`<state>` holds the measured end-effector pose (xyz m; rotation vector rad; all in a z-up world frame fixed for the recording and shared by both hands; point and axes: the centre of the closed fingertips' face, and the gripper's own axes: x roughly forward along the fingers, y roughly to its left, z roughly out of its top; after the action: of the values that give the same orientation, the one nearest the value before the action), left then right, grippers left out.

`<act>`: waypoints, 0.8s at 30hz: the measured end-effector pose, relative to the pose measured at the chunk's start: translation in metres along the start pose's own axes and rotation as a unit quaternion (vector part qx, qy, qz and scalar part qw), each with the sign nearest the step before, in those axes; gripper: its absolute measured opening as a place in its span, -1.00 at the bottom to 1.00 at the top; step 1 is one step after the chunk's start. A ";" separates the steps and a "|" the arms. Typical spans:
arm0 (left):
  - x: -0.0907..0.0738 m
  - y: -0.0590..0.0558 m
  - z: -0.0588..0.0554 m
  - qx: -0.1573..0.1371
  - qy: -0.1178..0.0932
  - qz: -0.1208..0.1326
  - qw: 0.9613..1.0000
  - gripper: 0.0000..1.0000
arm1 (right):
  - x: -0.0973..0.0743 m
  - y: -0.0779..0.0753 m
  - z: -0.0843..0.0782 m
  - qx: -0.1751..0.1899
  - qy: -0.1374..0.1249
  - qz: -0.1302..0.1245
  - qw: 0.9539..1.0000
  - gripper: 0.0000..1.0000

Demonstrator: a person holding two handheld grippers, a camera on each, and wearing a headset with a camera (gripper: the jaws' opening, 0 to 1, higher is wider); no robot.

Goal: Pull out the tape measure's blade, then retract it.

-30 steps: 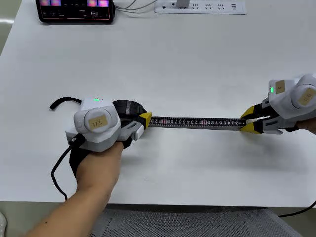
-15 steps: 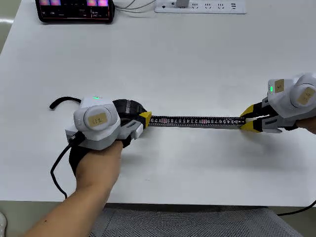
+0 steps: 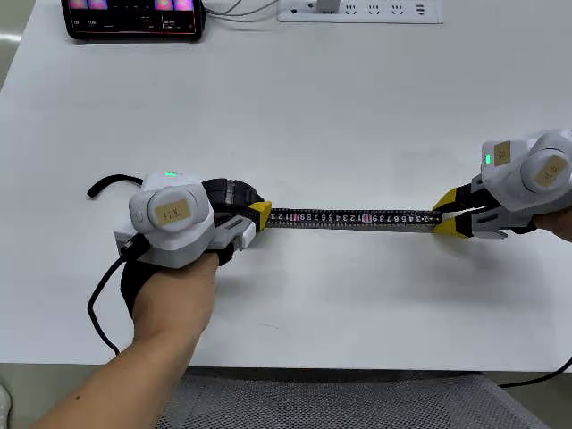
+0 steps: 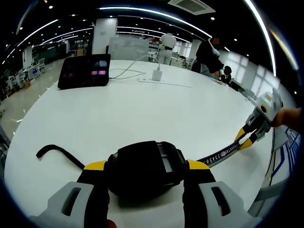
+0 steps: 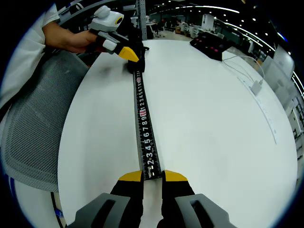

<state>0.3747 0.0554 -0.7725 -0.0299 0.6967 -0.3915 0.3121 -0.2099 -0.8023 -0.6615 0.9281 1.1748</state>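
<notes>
The black tape measure case [image 3: 231,195] [image 4: 146,167] rests on the white table [image 3: 340,116], and my left gripper [image 3: 250,222] [image 4: 147,166] is shut around it, one yellow-tipped finger on each side. Its blade [image 3: 357,218] [image 5: 144,123] lies pulled out along the table to the right, numbers facing up. My right gripper [image 3: 447,214] [image 5: 152,176] is shut on the blade's tip. In the left gripper view the blade [image 4: 221,155] runs out to the right gripper [image 4: 249,135]. The left gripper [image 5: 128,53] appears far off in the right gripper view.
The case's black wrist strap [image 3: 112,185] curls out to its left. A dark device with a lit screen [image 3: 134,18] and a white power strip [image 3: 357,11] sit at the far edge. A grey mesh chair [image 3: 340,402] is below the near edge.
</notes>
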 end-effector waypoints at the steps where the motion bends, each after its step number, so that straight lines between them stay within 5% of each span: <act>1: 0.000 0.000 0.000 0.000 0.000 0.000 1.000 0.16 | 0.000 0.000 0.000 0.000 0.000 -0.001 1.000 -0.80; 24: -0.001 0.002 0.001 -0.026 0.000 -0.013 1.000 0.16 | 0.008 0.002 0.028 0.002 -0.028 0.008 1.000 -0.81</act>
<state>0.3748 0.0574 -0.7712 -0.0877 0.7067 -0.3991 0.3187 -0.1823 -0.7956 -0.6159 0.8895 1.2003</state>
